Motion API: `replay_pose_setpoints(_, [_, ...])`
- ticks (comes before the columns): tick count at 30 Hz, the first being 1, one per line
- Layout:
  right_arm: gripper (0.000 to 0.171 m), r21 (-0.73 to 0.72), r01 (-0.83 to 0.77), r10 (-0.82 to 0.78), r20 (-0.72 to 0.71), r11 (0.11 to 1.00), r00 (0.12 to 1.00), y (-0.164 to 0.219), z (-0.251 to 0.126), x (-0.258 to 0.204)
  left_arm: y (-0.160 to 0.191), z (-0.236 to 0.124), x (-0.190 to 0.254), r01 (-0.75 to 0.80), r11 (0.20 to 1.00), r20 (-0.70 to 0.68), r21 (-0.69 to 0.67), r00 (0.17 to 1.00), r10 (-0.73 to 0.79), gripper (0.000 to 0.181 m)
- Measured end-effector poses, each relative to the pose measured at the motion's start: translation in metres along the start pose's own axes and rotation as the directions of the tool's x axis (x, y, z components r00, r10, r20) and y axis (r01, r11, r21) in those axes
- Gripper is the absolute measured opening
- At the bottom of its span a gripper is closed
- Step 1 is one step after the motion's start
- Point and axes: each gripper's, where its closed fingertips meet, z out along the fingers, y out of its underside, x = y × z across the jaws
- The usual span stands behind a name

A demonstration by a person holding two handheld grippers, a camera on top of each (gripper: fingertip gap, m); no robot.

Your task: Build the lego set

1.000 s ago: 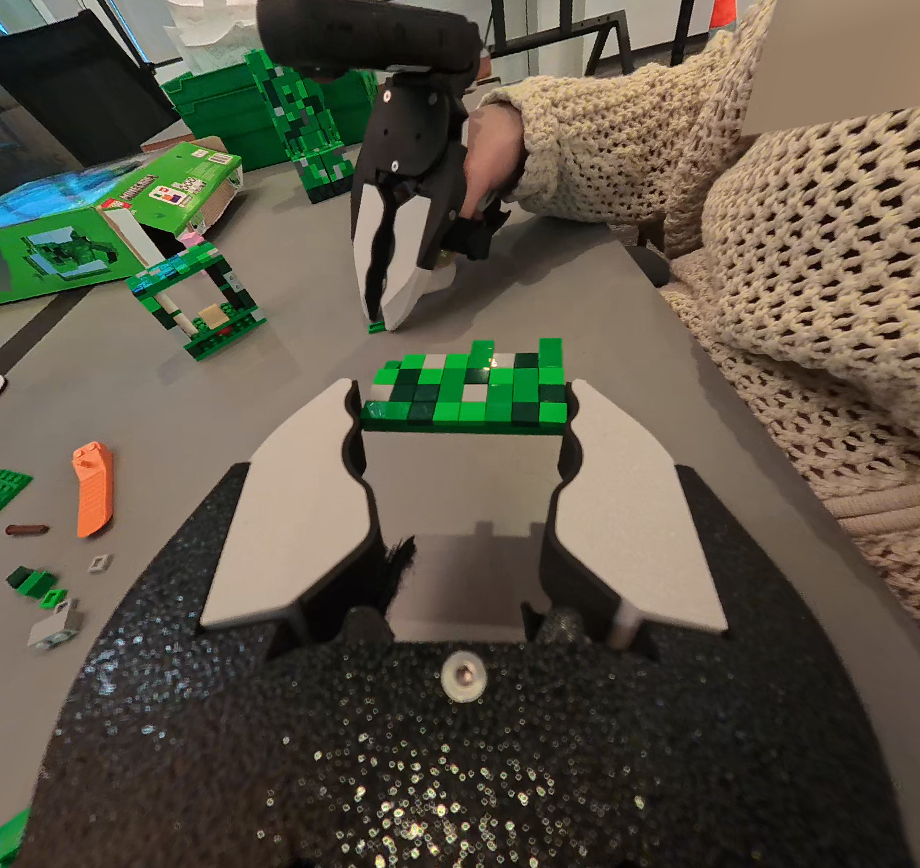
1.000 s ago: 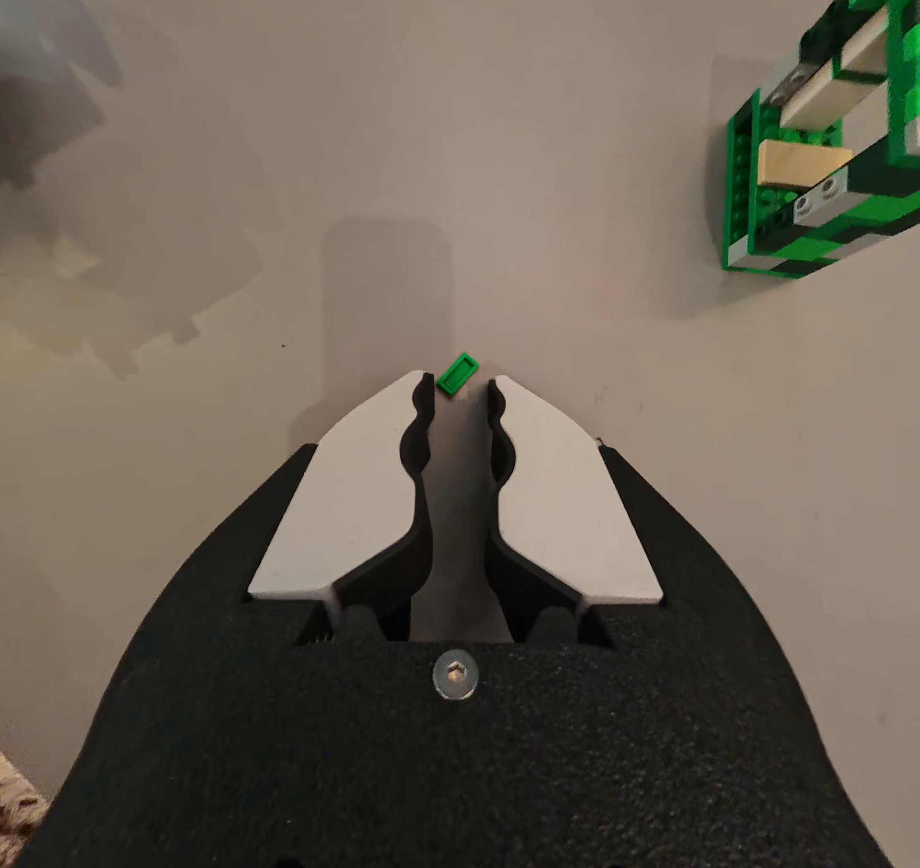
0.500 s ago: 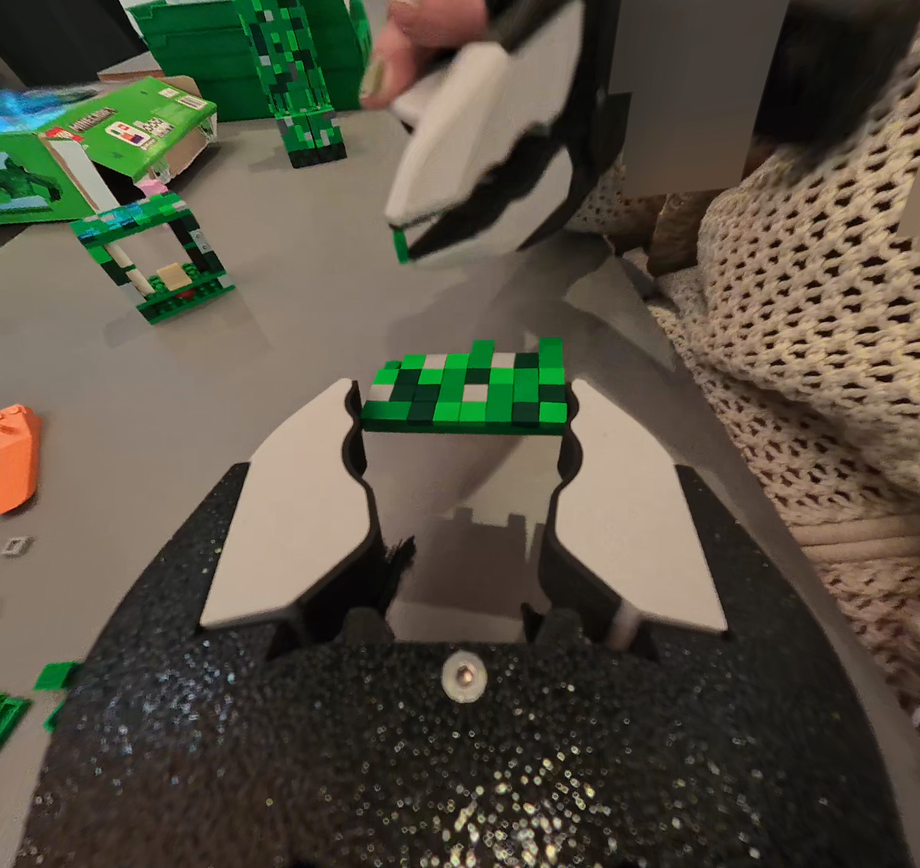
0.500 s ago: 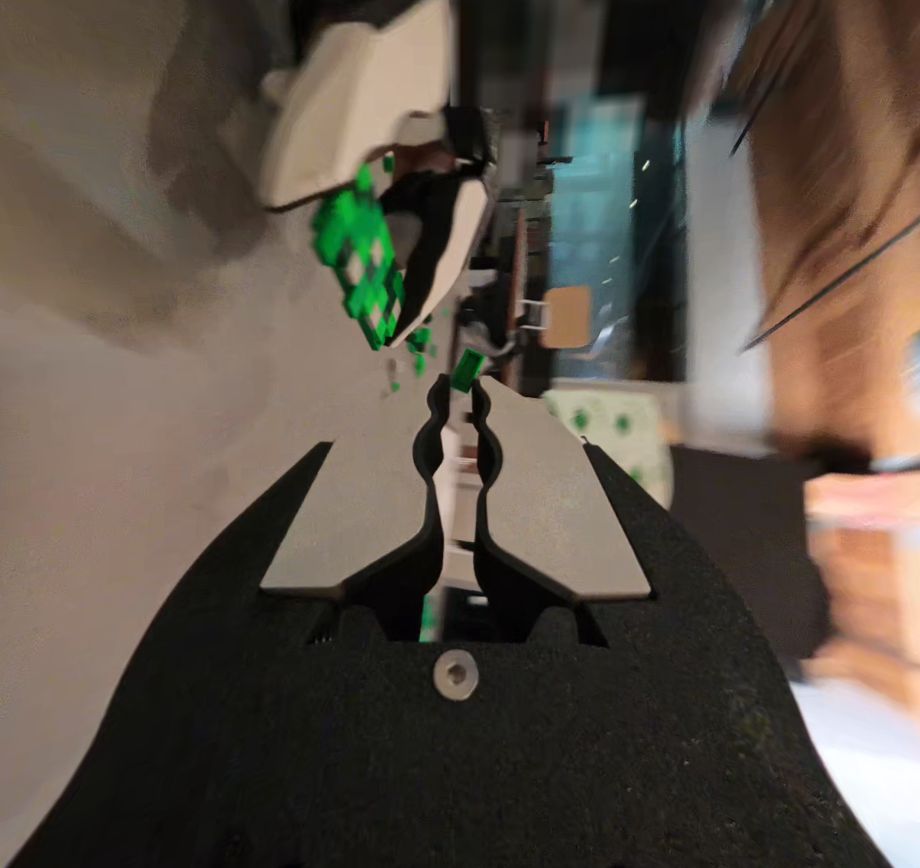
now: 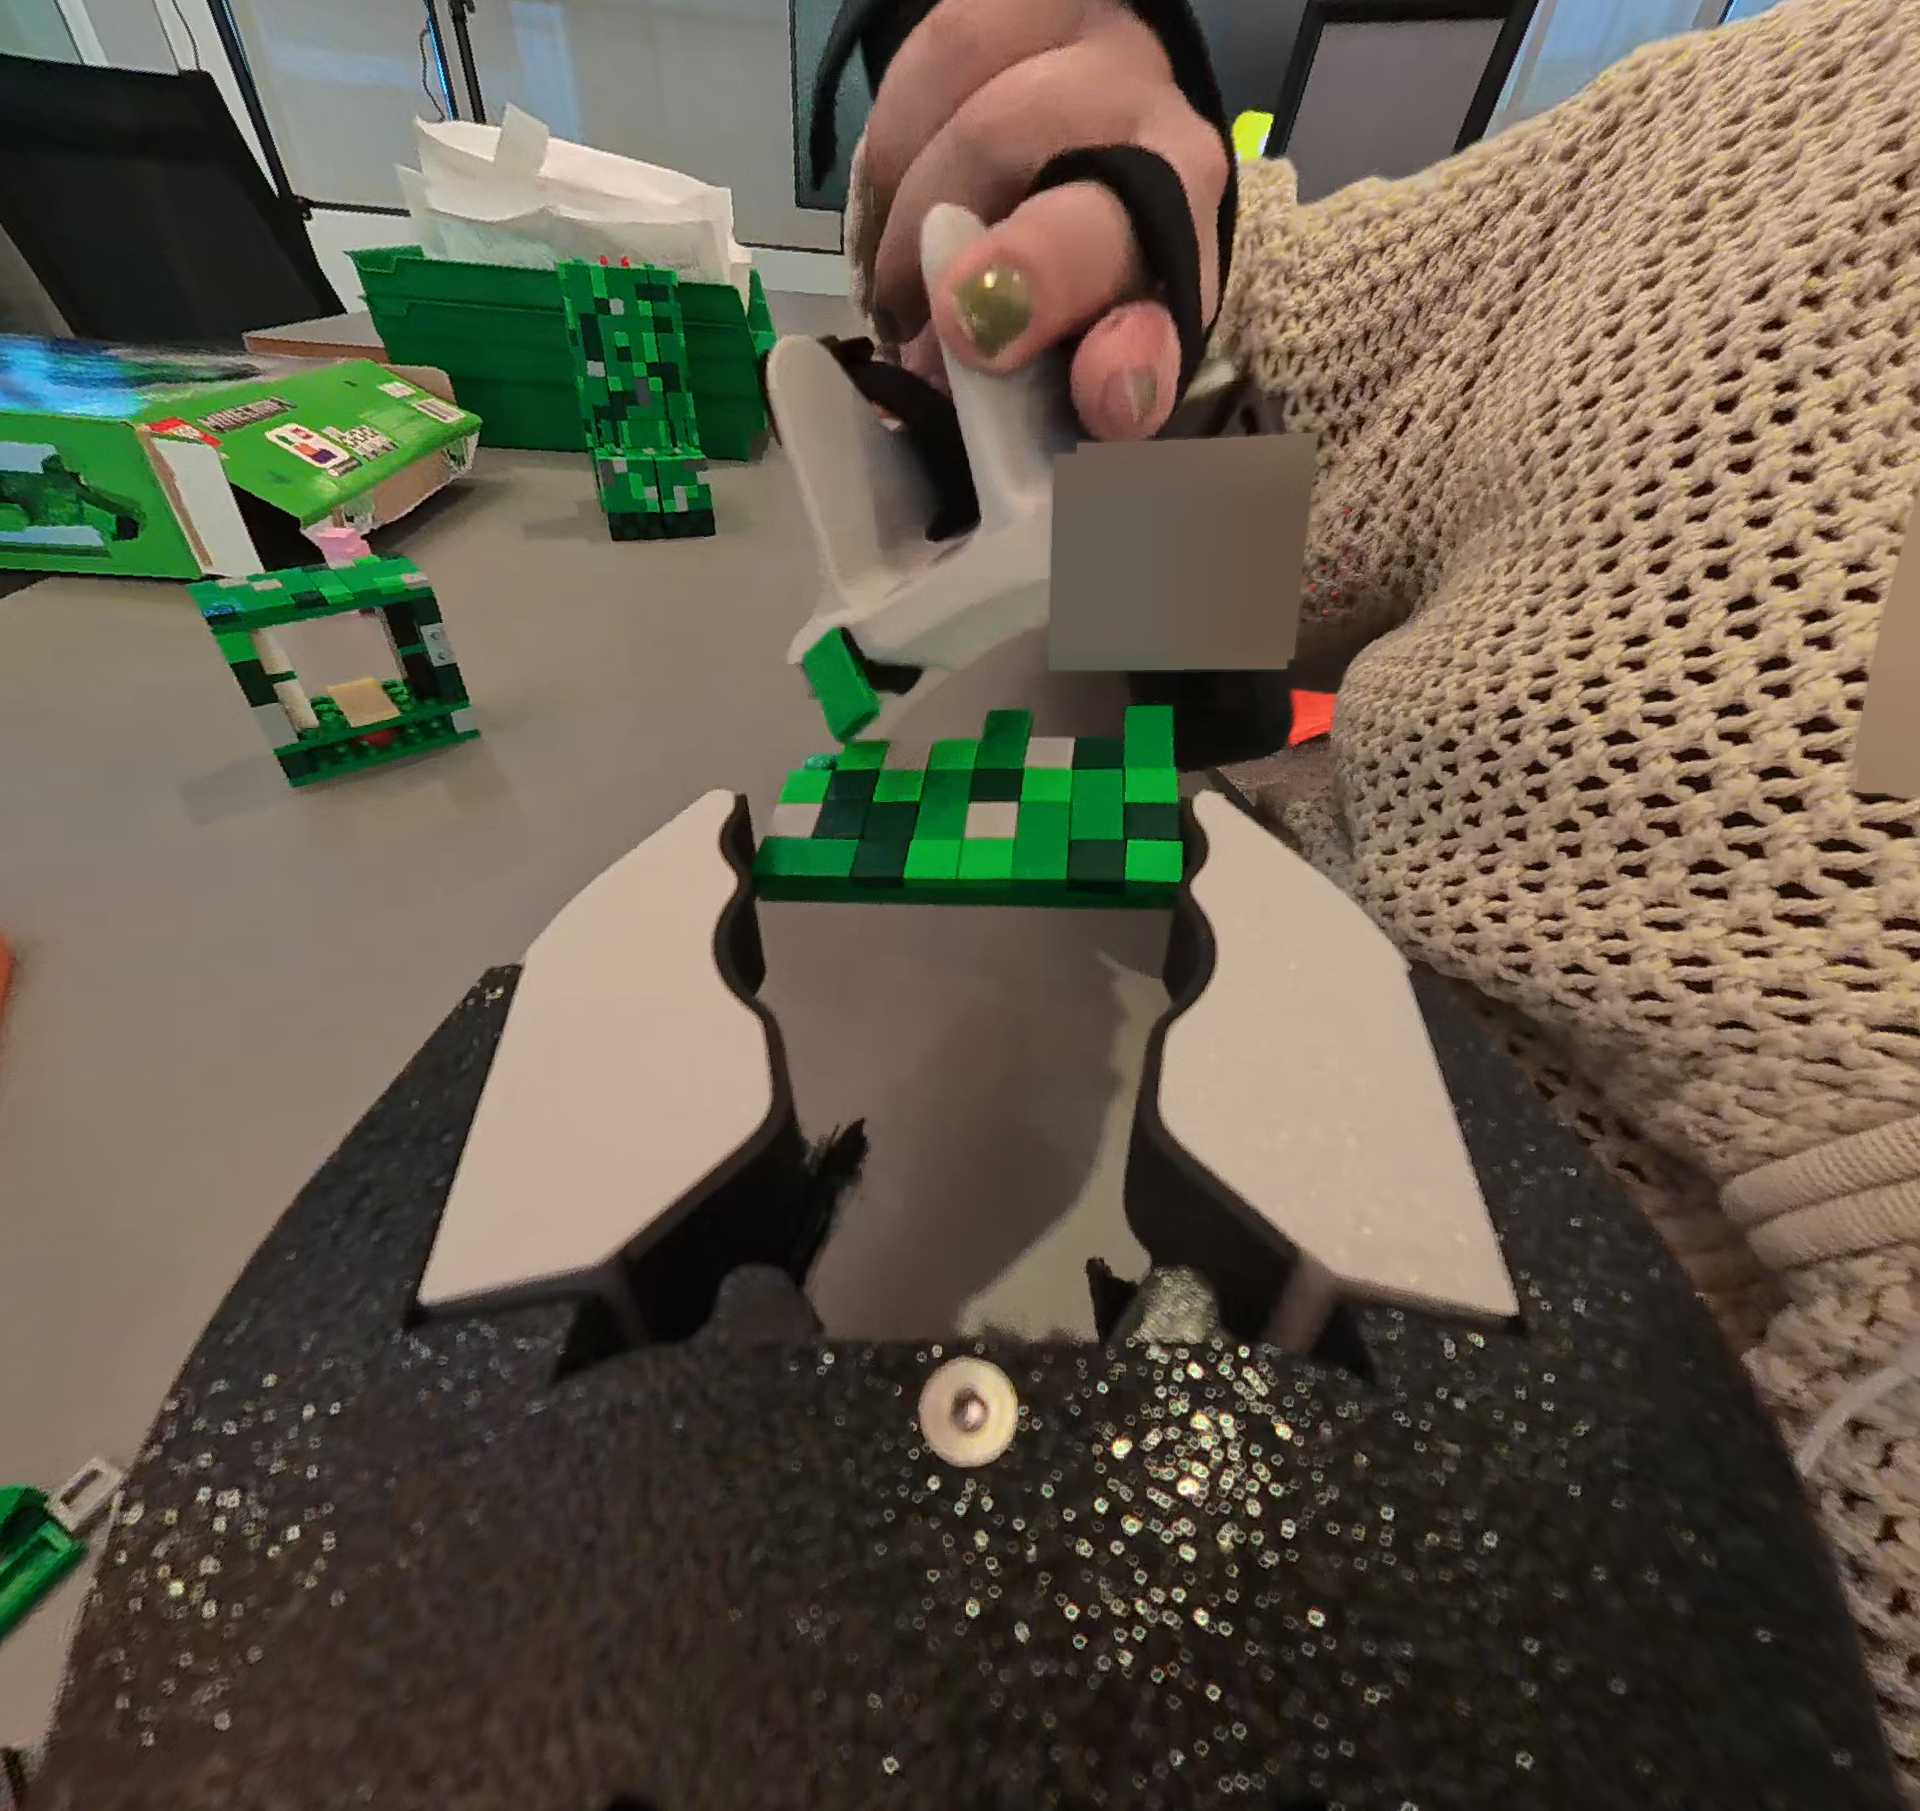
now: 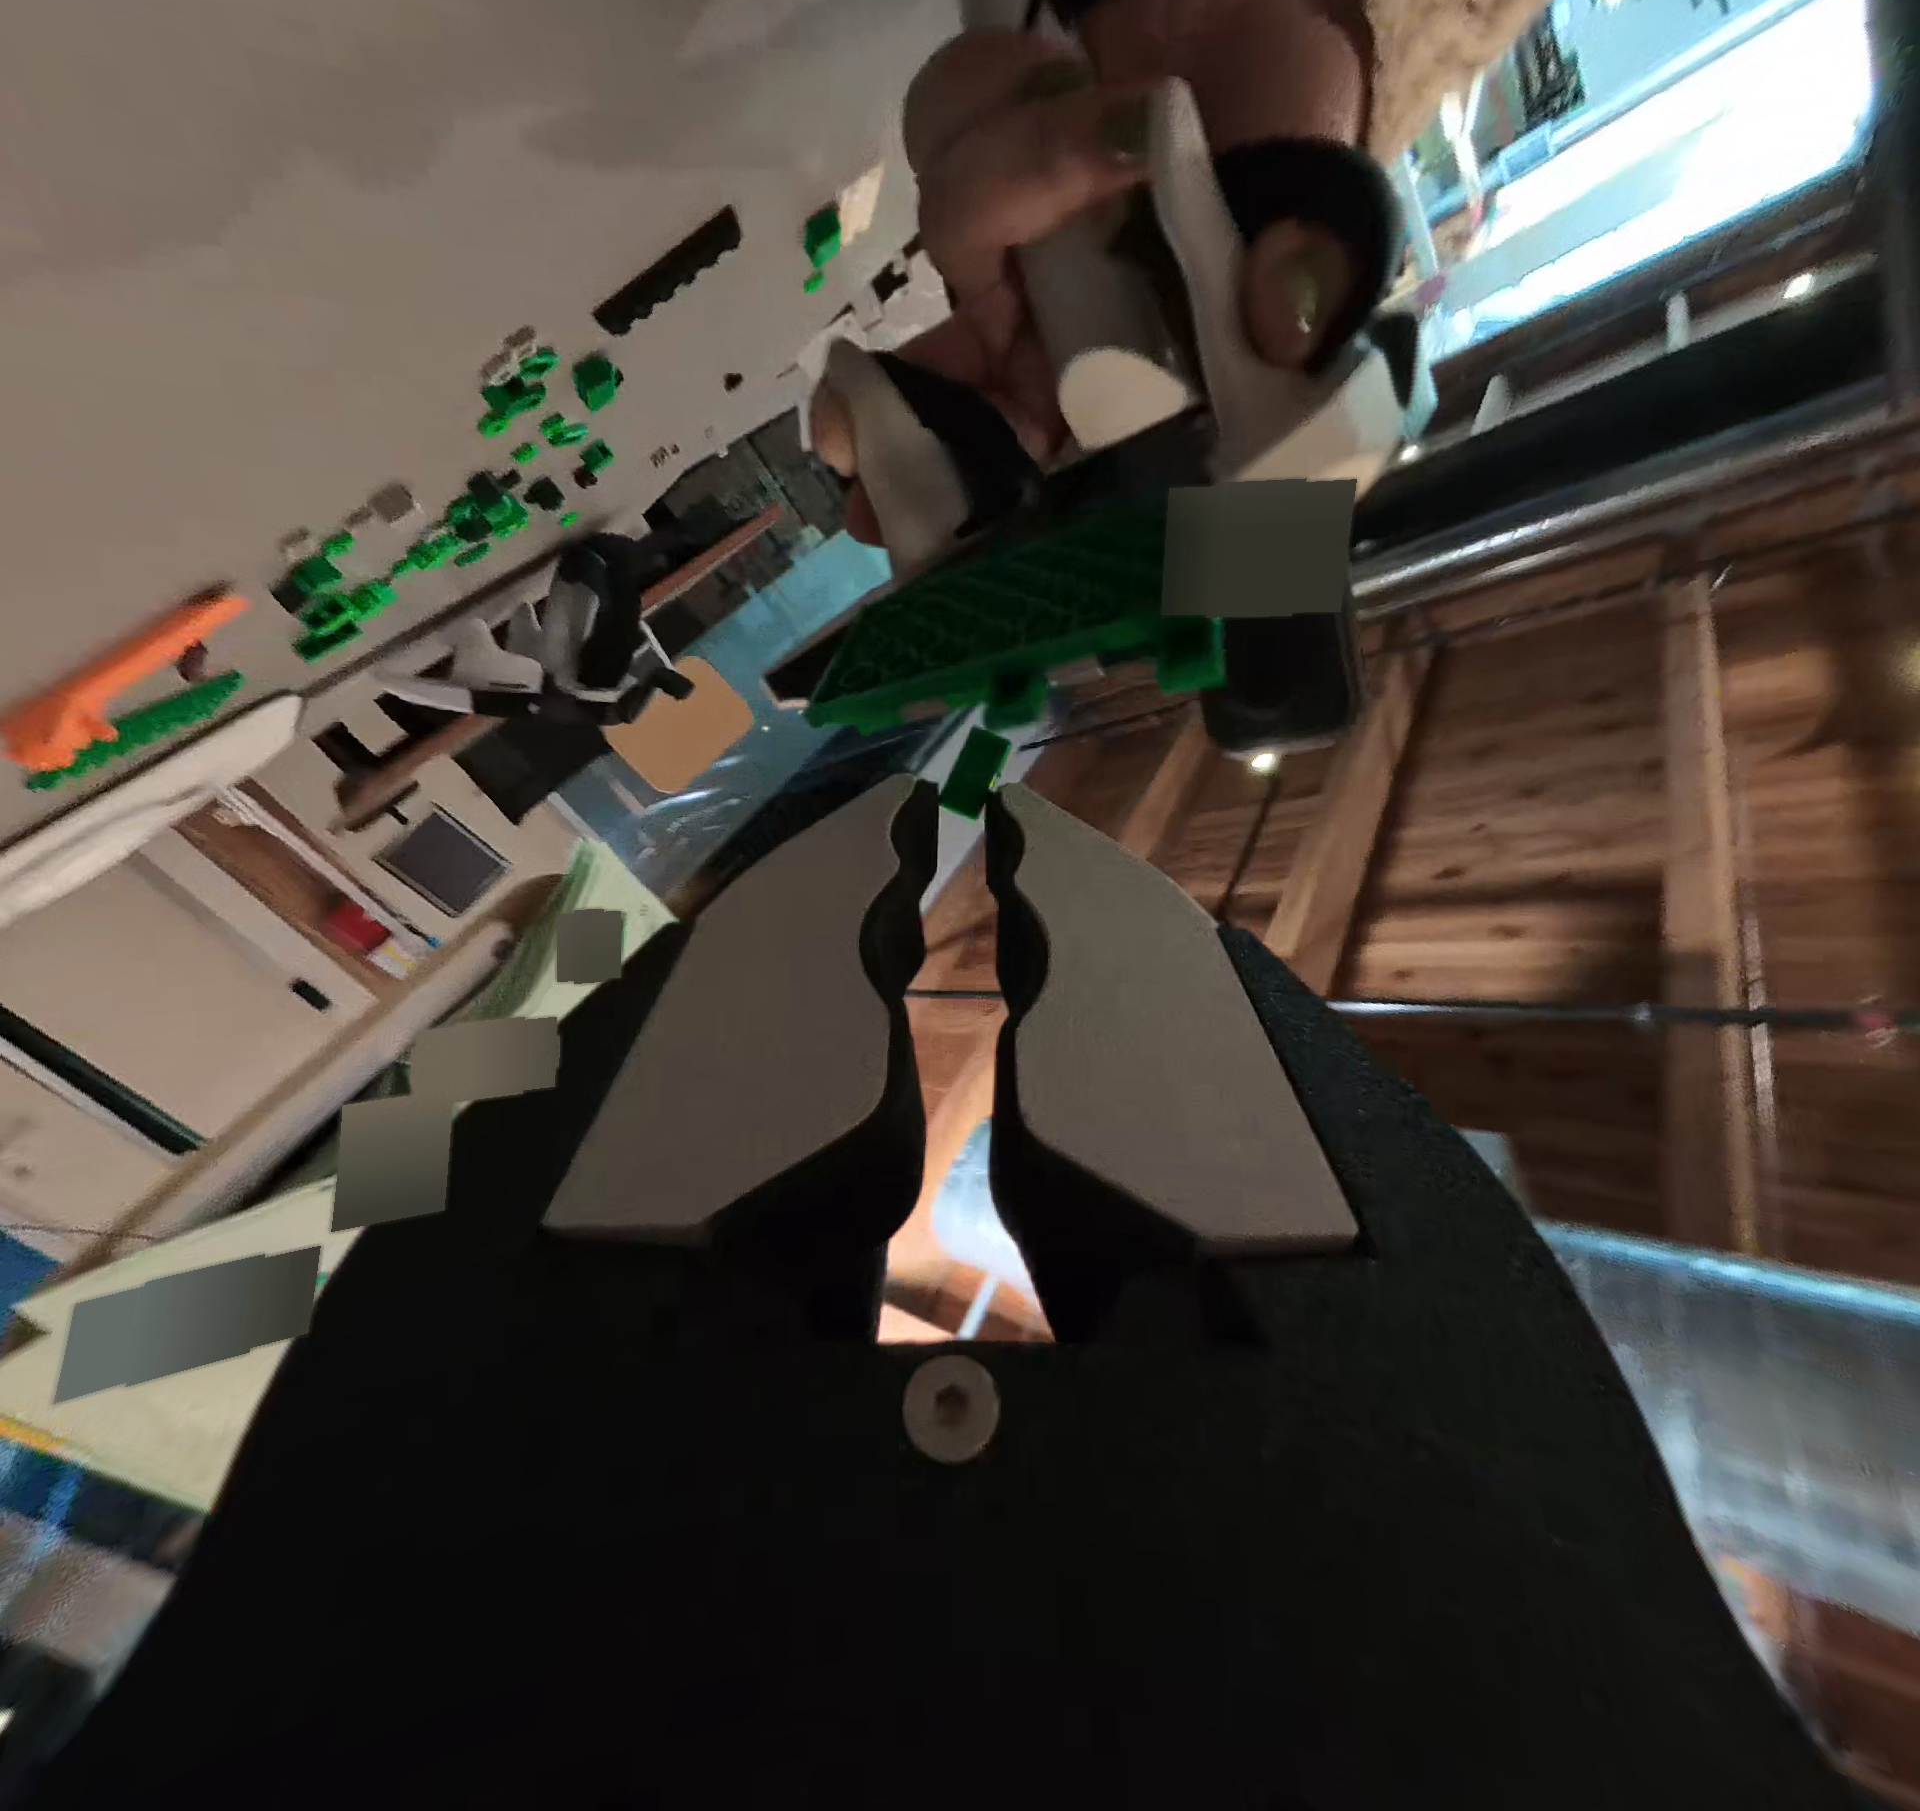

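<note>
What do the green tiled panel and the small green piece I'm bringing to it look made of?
Green tiled panel: looks like hard glossy plastic, flat tiles catching highlights. Small green piece, pinched by the right hand-held gripper: seemingly the same smooth moulded plastic, with crisp edges.

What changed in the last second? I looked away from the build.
The right tongs closed on the small green tile, lifted it off the grey table and carried it up to the green tiled plate. The left tongs stayed clamped on that plate.
</note>
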Motion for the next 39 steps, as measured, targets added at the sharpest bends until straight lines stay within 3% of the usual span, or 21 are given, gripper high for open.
replay_pose_setpoints(4, [0.008,0.017,0.133,-0.131,-0.073,0.991,0.989,-0.01,0.001,0.003,-0.003,-0.001,0.001,0.002,1.0,-0.006,0.017,1.0,-0.002,0.076])
replay_pose_setpoints(11, [0.008,-0.007,0.176,-0.175,-0.16,0.984,0.972,-0.01,-0.003,0.011,-0.009,-0.004,0.003,-0.01,0.999,-0.015,0.047,1.0,0.011,0.076])
replay_pose_setpoints(23, [0.008,-0.002,0.228,-0.226,-0.146,0.974,0.963,-0.002,-0.006,0.012,-0.02,-0.009,0.006,-0.047,0.992,-0.021,0.117,0.999,0.05,0.076])
replay_pose_setpoints(33, [0.014,0.03,0.206,-0.2,-0.148,0.978,0.969,-0.003,-0.007,0.017,-0.02,-0.008,0.007,-0.068,0.991,-0.021,0.112,0.997,0.07,0.076])
replay_pose_setpoints(39, [0.023,0.022,0.089,-0.086,-0.091,0.996,0.992,0.009,-0.011,0.012,-0.023,-0.011,0.007,-0.078,0.989,-0.015,0.124,0.997,0.08,0.076])
